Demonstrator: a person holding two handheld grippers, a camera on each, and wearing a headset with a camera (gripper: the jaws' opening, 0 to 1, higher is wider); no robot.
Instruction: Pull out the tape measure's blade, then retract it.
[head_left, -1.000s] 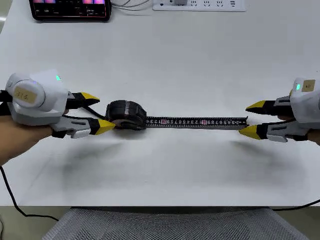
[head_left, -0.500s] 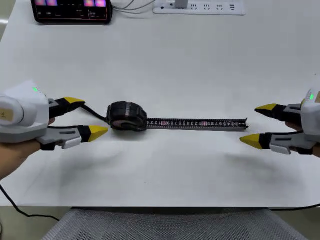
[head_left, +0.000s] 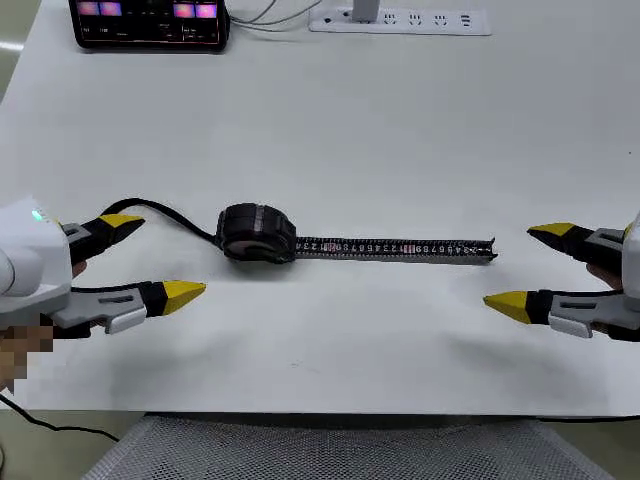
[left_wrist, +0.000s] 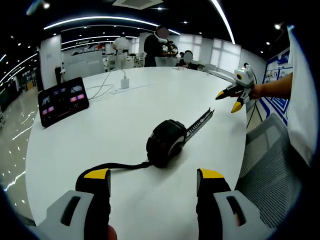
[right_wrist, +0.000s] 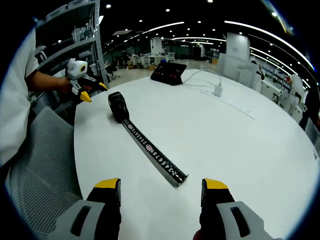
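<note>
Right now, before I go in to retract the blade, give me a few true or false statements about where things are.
1. The tape measure lies on the table with its blade pulled out. True.
2. The right gripper is clamped on the blade's tip. False: it is open and apart from the tip.
3. The left gripper is open and clear of the tape measure. True.
4. The tablet sits right beside the blade's tip. False: it is at the table's far edge, on the left gripper's side.
</note>
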